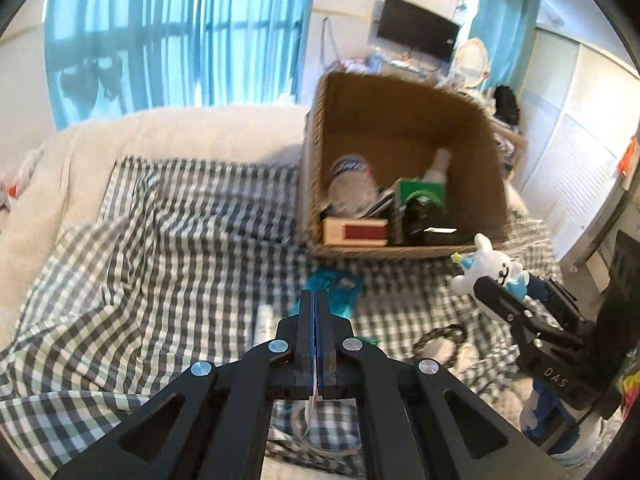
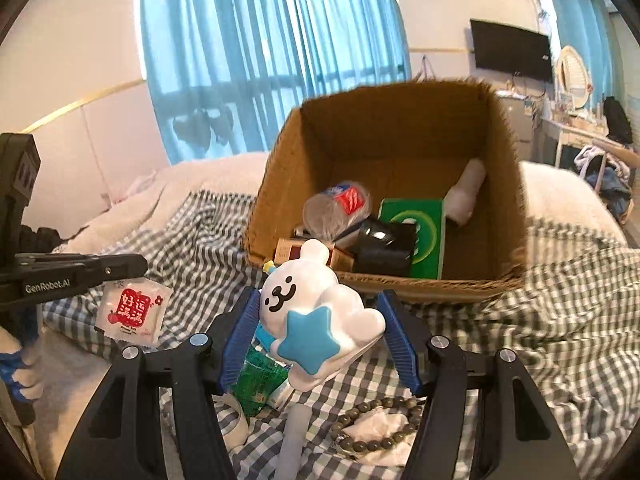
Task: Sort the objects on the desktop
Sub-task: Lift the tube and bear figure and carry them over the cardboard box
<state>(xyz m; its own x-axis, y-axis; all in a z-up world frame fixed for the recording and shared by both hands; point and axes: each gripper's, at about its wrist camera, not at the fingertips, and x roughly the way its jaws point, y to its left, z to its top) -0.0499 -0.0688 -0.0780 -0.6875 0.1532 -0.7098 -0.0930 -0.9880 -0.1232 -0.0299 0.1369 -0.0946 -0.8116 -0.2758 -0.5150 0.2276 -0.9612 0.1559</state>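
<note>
While both grippers hang above checked cloth (image 2: pixel 560 320):
L gripper (image 1: pixel 316 300): jaws fully closed, nothing visible between.
R gripper (image 2: pixel 320 320): clamps white bunny toy (image 2: pixel 316 312), frame centre.
Box (image 2: pixel 508 184): upper right, holds items.

A white bunny toy (image 2: pixel 320 312) with a blue star on its front hangs tilted above the checked bedcover, just before the open cardboard box (image 2: pixel 516 216) that holds a green carton (image 2: pixel 412 236), a crumpled plastic bottle (image 2: pixel 336 208) and a red-and-cream box (image 2: pixel 292 250).
</note>
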